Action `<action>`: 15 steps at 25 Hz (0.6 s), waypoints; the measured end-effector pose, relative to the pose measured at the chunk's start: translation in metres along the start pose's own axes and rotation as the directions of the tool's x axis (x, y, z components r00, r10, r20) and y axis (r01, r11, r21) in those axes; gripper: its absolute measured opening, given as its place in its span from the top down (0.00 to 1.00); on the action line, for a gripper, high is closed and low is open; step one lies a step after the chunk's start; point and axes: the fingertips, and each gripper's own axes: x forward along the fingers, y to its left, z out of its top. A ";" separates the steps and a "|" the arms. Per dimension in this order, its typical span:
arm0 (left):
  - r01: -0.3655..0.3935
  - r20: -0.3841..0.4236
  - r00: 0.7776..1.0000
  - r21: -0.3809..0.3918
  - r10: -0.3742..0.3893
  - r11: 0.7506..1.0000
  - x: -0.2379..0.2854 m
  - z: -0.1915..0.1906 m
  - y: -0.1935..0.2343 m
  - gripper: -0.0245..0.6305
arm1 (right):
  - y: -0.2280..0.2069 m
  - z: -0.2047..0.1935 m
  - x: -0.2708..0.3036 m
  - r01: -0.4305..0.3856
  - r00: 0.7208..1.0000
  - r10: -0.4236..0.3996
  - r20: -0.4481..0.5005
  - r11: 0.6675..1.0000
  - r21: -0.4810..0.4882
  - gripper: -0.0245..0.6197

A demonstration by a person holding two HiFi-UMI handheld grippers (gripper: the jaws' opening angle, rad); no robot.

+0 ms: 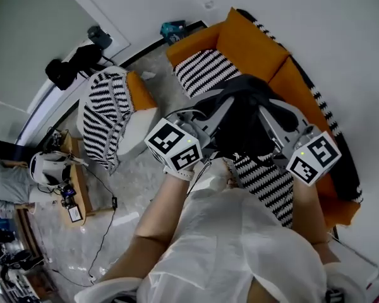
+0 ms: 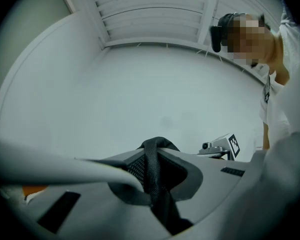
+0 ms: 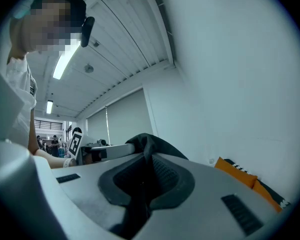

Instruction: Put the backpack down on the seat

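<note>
Backpack (image 1: 243, 115) hung over orange sofa (image 1: 249, 43), blocking room between far striped cushion (image 1: 208, 71) and near striped cushion (image 1: 268, 185). Wall (image 1: 303, 11) closed off side behind sofa. Floor (image 1: 129, 191) between sofa and striped armchair (image 1: 104, 115) lay open for passage.

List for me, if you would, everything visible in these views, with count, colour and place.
backpack: one, black, over the sofa seat between both grippers
sofa: one, orange, against the wall
striped cushions: two, black and white, on the sofa; one beyond the backpack, one nearer the person
armchair: one, orange with a striped cover, left of the sofa
side table: one, wooden, far left, bearing a white helmet-like object
teal object: one, on the floor by the sofa's far end
dark gear: black, by the wall, kind unclear
left gripper: grey, shut on the backpack
right gripper: grey, shut on the backpack
shirt: white, the person's
</note>
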 end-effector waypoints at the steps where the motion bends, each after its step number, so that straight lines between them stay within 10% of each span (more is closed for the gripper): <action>1: 0.011 -0.002 1.000 0.003 -0.011 1.000 0.004 0.000 -0.001 0.89 | -0.002 0.001 -0.002 0.009 1.000 -0.009 0.003 1.000 -0.001 0.90; 15: 0.005 0.019 1.000 -0.033 -0.004 0.999 -0.019 0.013 0.064 0.89 | 0.002 -0.002 0.067 0.026 0.999 -0.026 -0.023 1.000 -0.002 0.90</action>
